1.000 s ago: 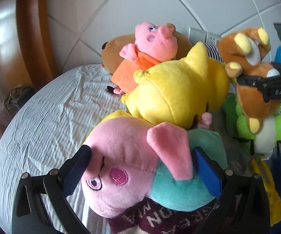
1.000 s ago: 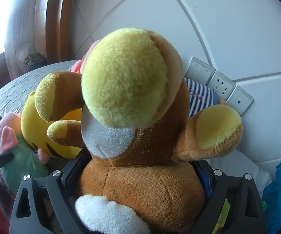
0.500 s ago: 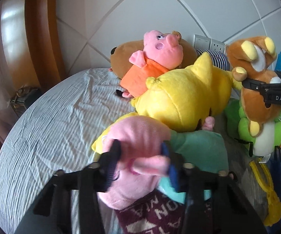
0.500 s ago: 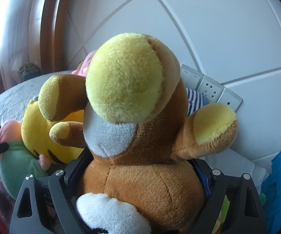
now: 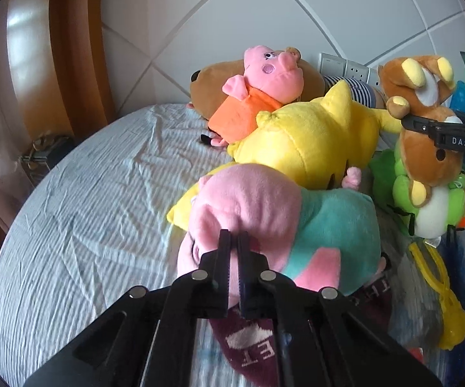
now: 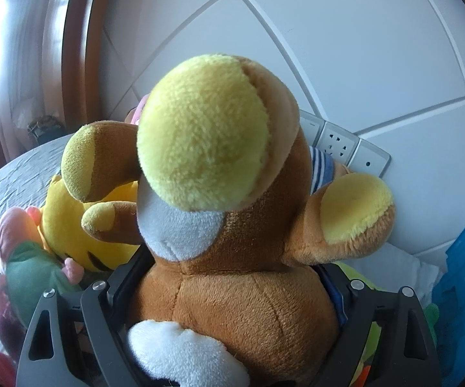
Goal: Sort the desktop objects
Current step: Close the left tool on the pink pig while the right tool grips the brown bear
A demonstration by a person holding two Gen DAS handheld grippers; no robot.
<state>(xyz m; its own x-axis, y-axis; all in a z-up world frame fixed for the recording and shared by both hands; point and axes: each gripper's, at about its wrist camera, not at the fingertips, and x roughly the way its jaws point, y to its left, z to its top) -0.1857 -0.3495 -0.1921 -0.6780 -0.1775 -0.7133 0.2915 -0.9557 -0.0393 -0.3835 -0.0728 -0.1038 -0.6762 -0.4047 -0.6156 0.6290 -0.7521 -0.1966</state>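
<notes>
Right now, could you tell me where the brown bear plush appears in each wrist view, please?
Left wrist view: the brown bear plush is at the far right edge, upside down, clamped by the right gripper.
Right wrist view: it fills the centre, between the gripper's fingers.
Shared landmark: the wall sockets behind the toys.

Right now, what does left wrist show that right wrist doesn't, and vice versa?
Left wrist only: the left hand-held gripper shut on the pink pig plush in a teal shirt, a pink pig plush in an orange shirt, and a green frog plush.

Right wrist only: the right hand-held gripper clamped around the brown bear plush with yellow paws, seen close up.

Both: the bear, the yellow plush, the wall sockets, the striped grey sheet.
</notes>
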